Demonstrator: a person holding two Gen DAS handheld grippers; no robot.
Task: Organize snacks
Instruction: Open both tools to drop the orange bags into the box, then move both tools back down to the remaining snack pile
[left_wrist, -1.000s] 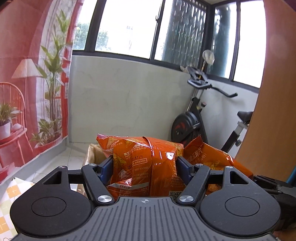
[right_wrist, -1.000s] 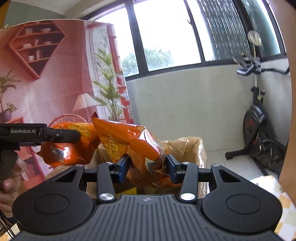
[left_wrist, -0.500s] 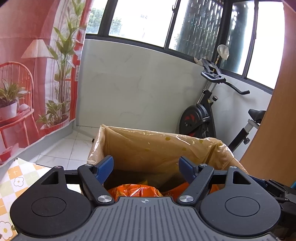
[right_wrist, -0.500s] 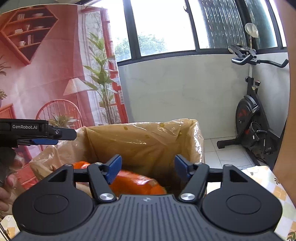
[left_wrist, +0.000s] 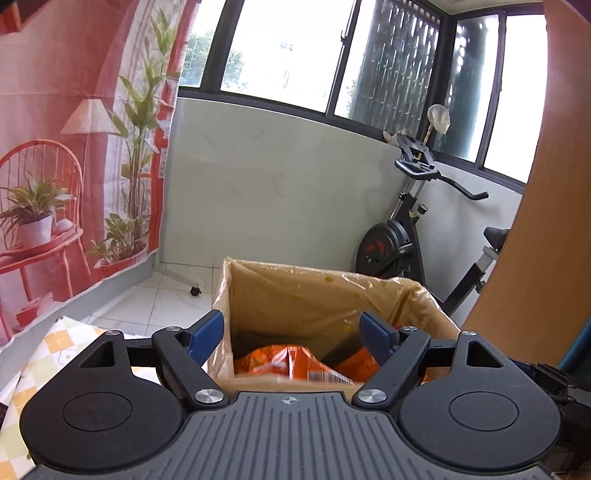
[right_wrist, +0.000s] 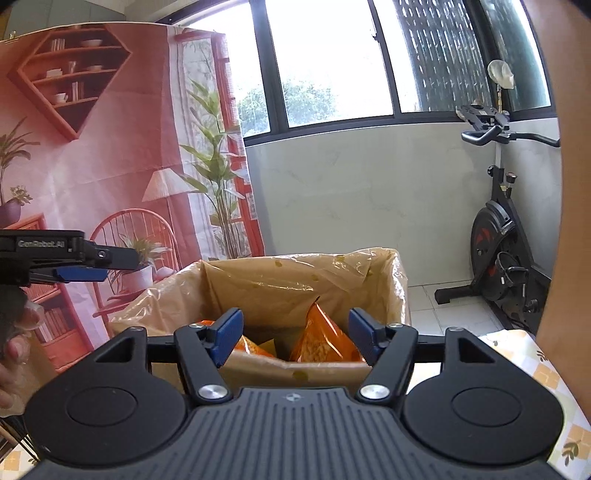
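Right tool (right_wrist: 293, 334) agape above snack bags (right_wrist: 321, 338) in box (right_wrist: 400, 291).

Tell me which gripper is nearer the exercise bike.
Right. The right gripper hangs open over the lined box, with the exercise bike off to its right. The left gripper, also open, sits further left, on the box's far side from the bike.

The lined cardboard box (right_wrist: 369, 273) stands open at the top, and both sets of tongs, left (left_wrist: 291, 334) and right (right_wrist: 295, 332), are spread wide over its mouth. Orange snack bags (right_wrist: 321, 339) fill the bottom, with air above them. The left tongs also reach in from the left (right_wrist: 79, 264). An exercise bike (right_wrist: 498, 243) stands to the right, well apart.
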